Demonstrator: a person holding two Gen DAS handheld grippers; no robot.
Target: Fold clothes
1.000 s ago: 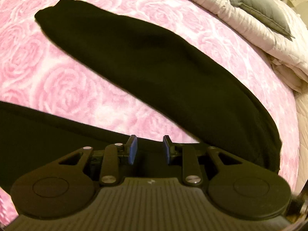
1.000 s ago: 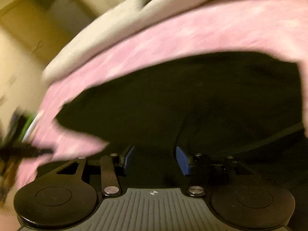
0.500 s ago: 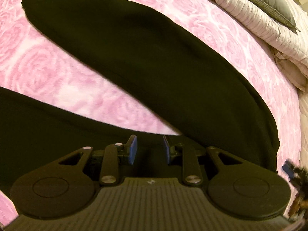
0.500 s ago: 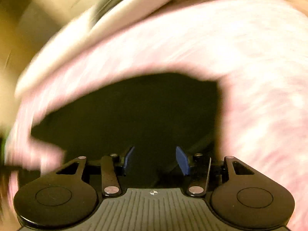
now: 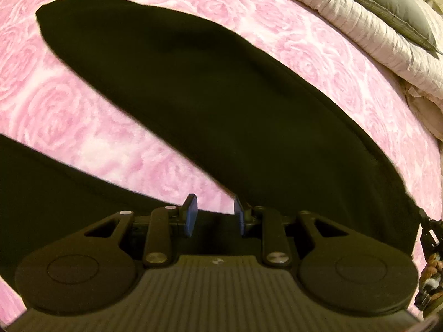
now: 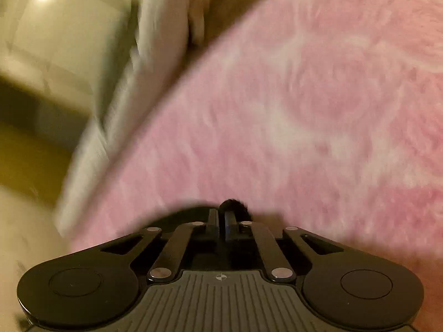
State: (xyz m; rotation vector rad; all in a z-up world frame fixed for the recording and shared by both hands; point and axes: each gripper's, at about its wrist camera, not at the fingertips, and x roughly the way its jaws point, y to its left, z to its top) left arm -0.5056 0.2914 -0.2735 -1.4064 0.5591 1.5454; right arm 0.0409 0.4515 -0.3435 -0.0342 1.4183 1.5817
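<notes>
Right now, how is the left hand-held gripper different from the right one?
The left hand-held gripper has its blue pads apart, with nothing pinched; the right hand-held gripper has just snapped shut on a tuft of the black garment. The left looks over the long black garment spread out; the right faces mostly the pink rose blanket. Both are above the same blanket.

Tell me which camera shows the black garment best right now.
The left wrist view: the black garment lies spread across the pink blanket, edges clear. The right wrist view shows only a dark tuft at the right gripper, and it is blurred.
</notes>
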